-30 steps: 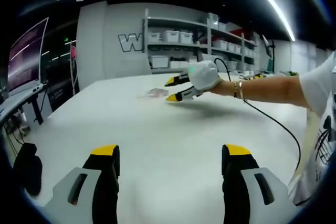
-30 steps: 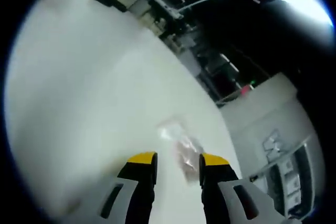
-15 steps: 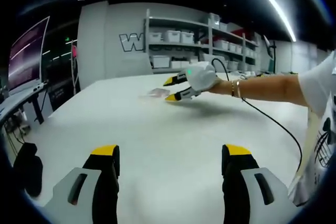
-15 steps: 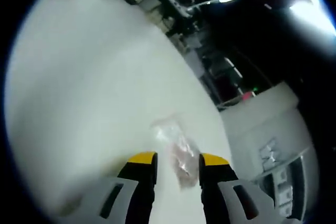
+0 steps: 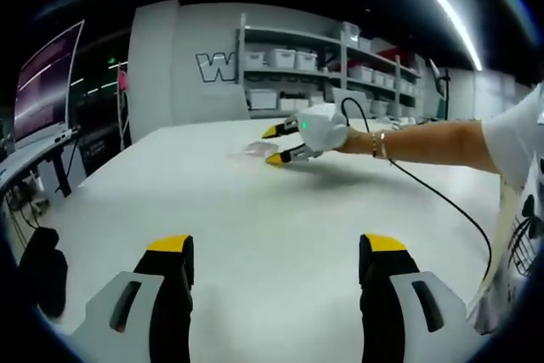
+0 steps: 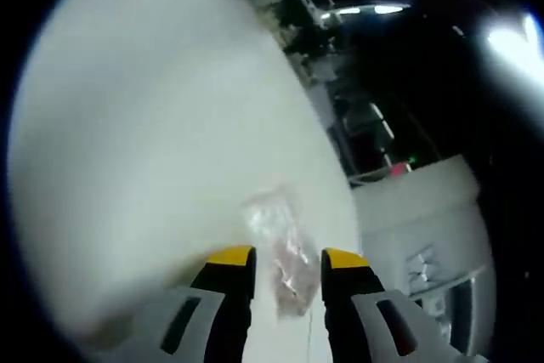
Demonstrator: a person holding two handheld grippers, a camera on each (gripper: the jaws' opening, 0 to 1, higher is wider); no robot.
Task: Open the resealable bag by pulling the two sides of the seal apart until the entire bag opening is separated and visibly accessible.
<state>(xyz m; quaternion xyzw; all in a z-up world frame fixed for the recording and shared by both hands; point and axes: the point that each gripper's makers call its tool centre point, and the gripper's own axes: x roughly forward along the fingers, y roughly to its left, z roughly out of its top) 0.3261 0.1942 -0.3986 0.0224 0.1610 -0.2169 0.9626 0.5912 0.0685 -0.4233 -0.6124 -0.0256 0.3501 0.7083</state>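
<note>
Moved: your right hand-held gripper (image 6: 278, 259) has crept up on the resealable bag (image 6: 280, 248) | bag flat on counter (image 6: 127, 167), between its parted jaws | left hand-held gripper (image 5: 276, 248) apart, well back.

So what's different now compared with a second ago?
The right gripper has eased forward along the table, so the resealable bag now lies partly between its open jaws, not yet gripped. The left gripper stayed open and low; the bag hasn't moved.
</note>
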